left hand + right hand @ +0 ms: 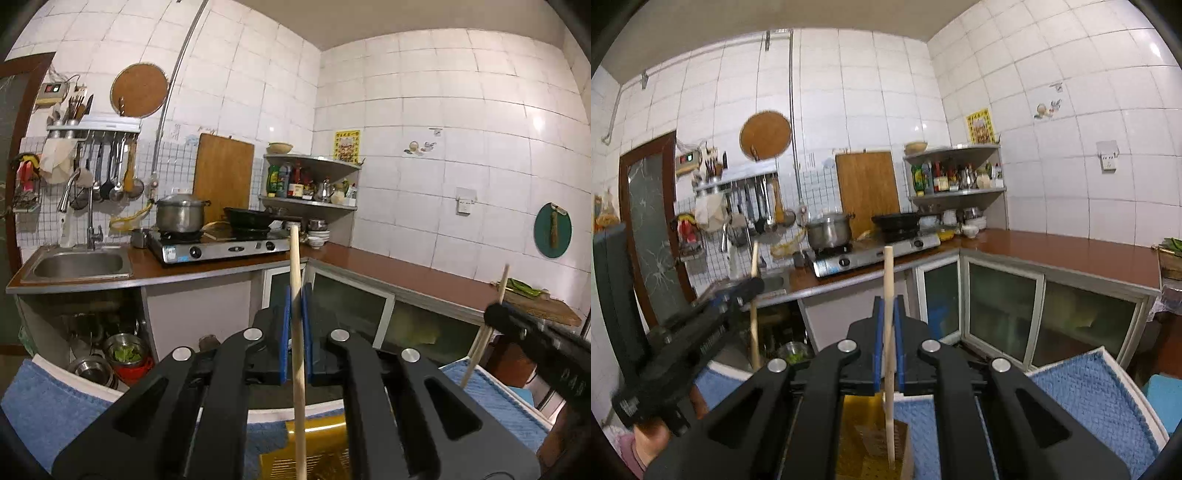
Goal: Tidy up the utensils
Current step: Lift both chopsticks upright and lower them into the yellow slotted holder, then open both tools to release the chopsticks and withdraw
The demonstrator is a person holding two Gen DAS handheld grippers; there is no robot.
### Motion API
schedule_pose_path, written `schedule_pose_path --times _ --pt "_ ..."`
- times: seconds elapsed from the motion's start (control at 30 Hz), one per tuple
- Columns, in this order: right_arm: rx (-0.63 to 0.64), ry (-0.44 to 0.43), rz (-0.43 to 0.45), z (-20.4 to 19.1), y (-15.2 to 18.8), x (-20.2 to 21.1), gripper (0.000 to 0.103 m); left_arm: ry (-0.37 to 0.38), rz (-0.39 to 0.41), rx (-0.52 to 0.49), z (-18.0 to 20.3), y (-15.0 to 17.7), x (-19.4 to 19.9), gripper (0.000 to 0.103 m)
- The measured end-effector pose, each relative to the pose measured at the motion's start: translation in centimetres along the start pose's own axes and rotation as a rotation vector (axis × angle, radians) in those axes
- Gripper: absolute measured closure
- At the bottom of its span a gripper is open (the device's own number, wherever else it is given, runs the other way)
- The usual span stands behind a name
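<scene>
1. The left gripper (295, 306) had its blue-padded fingers (285, 325) pinching a wooden chopstick (297, 332) partway along its length. The stick stood nearly upright, one end rising above the fingers and the other running down toward the bottom of the left wrist view.

2. The right gripper (888, 317) likewise pinched a second chopstick (888, 332) between its blue fingers (878, 332). Its long axis was also close to vertical.

3. In the right wrist view the lower tip of that second chopstick reached down to a brown slotted holder (882, 443) that sat on a yellow perforated tray (849, 443). Whether the tip had entered a slot or only rested against the holder's face could not be told.

4. The yellow tray also showed directly beneath the left gripper's stick, lying on a blue towel (48, 413) that covered the desk. The holder itself was not clearly visible from that side.

5. The coming move appeared to turn on this relation: the holder lay straight below both sets of fingers, in line with each stick's long axis, so a lowering along that axis would be called for. The right stick seemed the nearer to being seated.

6. The two grippers were side by side, the sticks roughly parallel and well apart.
</scene>
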State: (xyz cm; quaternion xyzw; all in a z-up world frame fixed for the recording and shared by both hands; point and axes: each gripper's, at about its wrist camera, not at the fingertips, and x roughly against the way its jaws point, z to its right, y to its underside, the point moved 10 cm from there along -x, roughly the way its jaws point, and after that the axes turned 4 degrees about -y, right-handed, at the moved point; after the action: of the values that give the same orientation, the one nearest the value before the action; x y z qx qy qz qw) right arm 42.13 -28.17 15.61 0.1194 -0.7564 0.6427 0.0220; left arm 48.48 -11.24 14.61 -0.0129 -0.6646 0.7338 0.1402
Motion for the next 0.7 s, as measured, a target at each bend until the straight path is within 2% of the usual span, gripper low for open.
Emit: schedule_pose_path --times 0.2,0.37,0.7 --pt "0.004 0.005 -0.054 0.8 3.7 -1.5 0.097 0.015 -0.013 0.018 -0.7 0.3 -0.8 0.098" --pt "0.009 0.002 -0.052 0.8 3.9 -2.0 0.097 0.008 -0.004 -0.032 -0.1 -0.4 -1.0 0.098" --pt "0.005 -0.012 -0.094 1.3 6.5 -3.3 0.097 0.009 -0.148 -0.046 -1.2 5.9 -1.7 0.098"
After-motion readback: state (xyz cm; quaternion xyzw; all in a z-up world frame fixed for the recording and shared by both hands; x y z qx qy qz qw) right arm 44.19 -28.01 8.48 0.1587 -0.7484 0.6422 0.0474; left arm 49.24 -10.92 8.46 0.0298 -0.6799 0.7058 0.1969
